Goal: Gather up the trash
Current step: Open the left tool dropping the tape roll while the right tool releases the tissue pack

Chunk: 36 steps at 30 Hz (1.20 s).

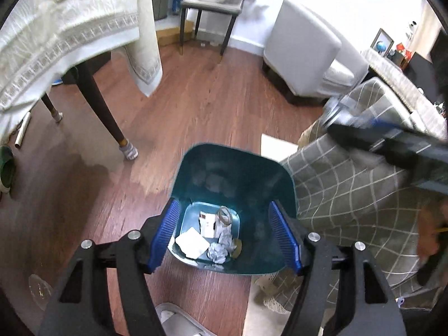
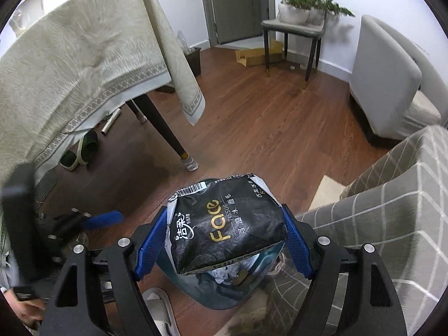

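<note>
A teal trash bin (image 1: 232, 168) stands on the wood floor beside a sofa. In it lie crumpled tissues (image 1: 217, 253), a white napkin (image 1: 193, 242), a small box (image 1: 207, 222) and other scraps. My left gripper (image 1: 226, 233) is open and empty right above the bin's mouth. My right gripper (image 2: 224, 236) is shut on a black tissue pack (image 2: 226, 224) printed "Face", holding it over the bin (image 2: 221, 291). The right gripper shows blurred at the right of the left wrist view (image 1: 386, 142), and the left gripper shows in the right wrist view (image 2: 103, 219).
A table with a cream cloth (image 1: 61, 33) stands at left, its legs (image 1: 103, 106) near the bin. A checked sofa (image 1: 350, 196) is right of the bin. A grey armchair (image 1: 302, 53) and a chair with a plant (image 1: 212, 5) stand behind. Slippers (image 2: 84, 151) lie under the table.
</note>
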Available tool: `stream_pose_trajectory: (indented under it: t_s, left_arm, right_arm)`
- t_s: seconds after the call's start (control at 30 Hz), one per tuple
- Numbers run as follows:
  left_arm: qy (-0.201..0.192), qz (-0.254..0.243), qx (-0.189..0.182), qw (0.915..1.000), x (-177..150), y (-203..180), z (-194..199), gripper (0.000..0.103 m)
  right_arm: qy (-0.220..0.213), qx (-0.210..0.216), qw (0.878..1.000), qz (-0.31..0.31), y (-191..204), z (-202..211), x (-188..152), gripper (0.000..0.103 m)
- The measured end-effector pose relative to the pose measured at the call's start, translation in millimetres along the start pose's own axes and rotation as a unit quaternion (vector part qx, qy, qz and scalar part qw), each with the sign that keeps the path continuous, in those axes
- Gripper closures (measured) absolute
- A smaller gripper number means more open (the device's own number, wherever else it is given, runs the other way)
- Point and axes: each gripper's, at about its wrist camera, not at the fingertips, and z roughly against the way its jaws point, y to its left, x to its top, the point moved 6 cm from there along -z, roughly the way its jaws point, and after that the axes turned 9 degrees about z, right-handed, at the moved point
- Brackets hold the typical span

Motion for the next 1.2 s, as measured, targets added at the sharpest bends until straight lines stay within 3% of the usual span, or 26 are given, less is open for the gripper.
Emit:
stream_pose_trajectory:
  t_s: [0.23, 0.43, 0.63, 1.03, 1.2]
  left_arm:
    - [-0.037, 0.006, -0.02, 0.9991, 17, -6, 37, 0.039]
    - [-0.069, -0.019, 0.006, 0.9974, 25, -18, 67, 0.048]
    - [-0.088, -0.032, -0.002, 0.9956, 36, -28, 94, 0.058]
    - [-0.108, -0.019, -0.022, 0.9938, 43, -34, 128, 0.062]
    - [-0.119, -0.019, -0.03, 0.9922, 49, -40, 143, 0.062]
  right_arm:
    - [0.028, 0.001, 1.0, -0.009, 0, -31, -13, 0.025]
    - [0.049, 0.002, 0.999, -0.012, 2, -54, -24, 0.025]
    - [0.074, 0.0, 0.997, 0.001, 12, -77, -36, 0.025]
    - [0.142, 0.001, 0.99, 0.02, 27, -123, -79, 0.024]
    - [0.158, -0.004, 0.987, 0.034, 30, -131, -90, 0.017]
